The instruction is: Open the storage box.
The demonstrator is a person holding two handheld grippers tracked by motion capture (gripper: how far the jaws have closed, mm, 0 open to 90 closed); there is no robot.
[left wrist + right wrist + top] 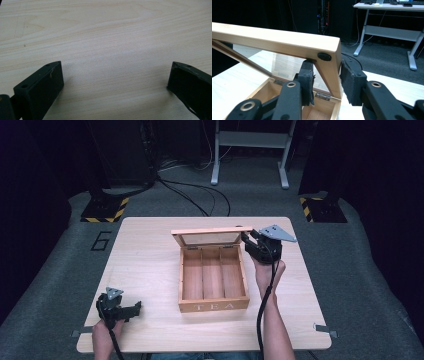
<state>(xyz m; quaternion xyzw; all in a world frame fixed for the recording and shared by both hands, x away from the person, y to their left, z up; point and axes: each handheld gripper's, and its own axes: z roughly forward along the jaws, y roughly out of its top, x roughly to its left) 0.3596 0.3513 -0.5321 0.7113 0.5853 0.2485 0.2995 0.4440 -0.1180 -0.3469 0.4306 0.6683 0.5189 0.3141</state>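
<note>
At the middle of the table, a little toward its right half, stands the wooden tea box, its front wall lettered TEA and facing your near edge. The box is open: its lid stands raised at the far side on its hinges, a wooden frame around a clear pane, and inside you can see three long compartments running near to far, bare wood as far as the high view shows. Your right gripper is pinching the right side rail of that lid's frame; in the right gripper view one pad sits against the inner face of the rail, by the pane, and the other against its outer face, just below the corner with the small black bumper. The jaws look pressed onto the wood, though the outer pad may stand a hair off the rail; the angle makes that hard to judge. In the high view this gripper sits just beside the box's far right corner, your forearm running up from the near edge along the box's right side.

Your left gripper rests well apart from the box, near the table's near left corner, with its jaws spread wide over bare wood and nothing between them.

Beyond the table lie grey carpet, black cables and the feet of a light metal stand.
</note>
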